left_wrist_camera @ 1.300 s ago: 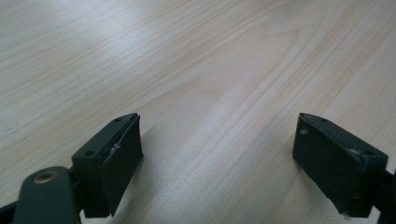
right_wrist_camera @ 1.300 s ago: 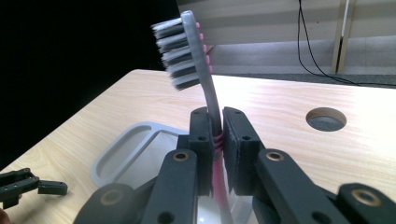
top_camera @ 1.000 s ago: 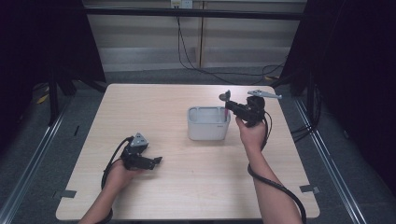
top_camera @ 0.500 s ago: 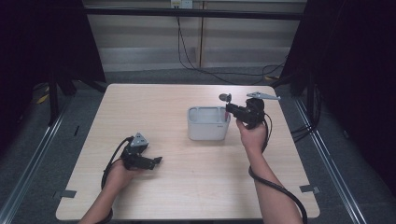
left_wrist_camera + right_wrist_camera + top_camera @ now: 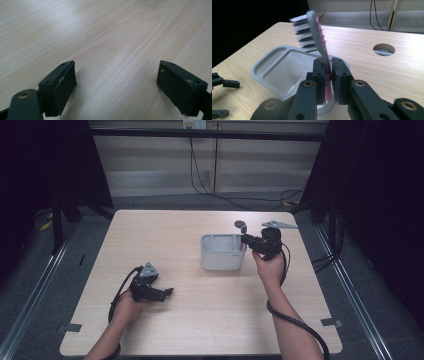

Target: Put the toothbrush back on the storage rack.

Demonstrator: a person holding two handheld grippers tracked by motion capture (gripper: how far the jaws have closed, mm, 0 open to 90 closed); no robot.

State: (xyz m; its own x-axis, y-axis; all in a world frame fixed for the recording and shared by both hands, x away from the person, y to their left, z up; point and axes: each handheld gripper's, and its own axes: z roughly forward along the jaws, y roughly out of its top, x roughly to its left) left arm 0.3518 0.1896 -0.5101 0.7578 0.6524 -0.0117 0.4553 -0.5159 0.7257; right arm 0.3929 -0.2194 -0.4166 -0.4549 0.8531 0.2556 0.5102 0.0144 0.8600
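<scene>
A grey and pink toothbrush (image 5: pixel 315 32) with black and white bristles stands nearly upright, head up, and my right gripper (image 5: pixel 328 80) is shut on its handle. It hangs over the right end of a pale grey holder (image 5: pixel 272 67), a tray with a round socket at the near end. In the high view the right gripper (image 5: pixel 245 241) is at the right edge of the holder (image 5: pixel 220 254). My left gripper (image 5: pixel 167 292) rests on the table at the front left, apart from the holder. Its jaws (image 5: pixel 116 85) stand open over bare wood.
The light wooden table (image 5: pixel 200 330) has a round cable hole (image 5: pixel 240 225) just behind the holder, also seen as the hole (image 5: pixel 384 49) in the right gripper view. Dark floor and metal rails surround the table. A cable trails from each gripper.
</scene>
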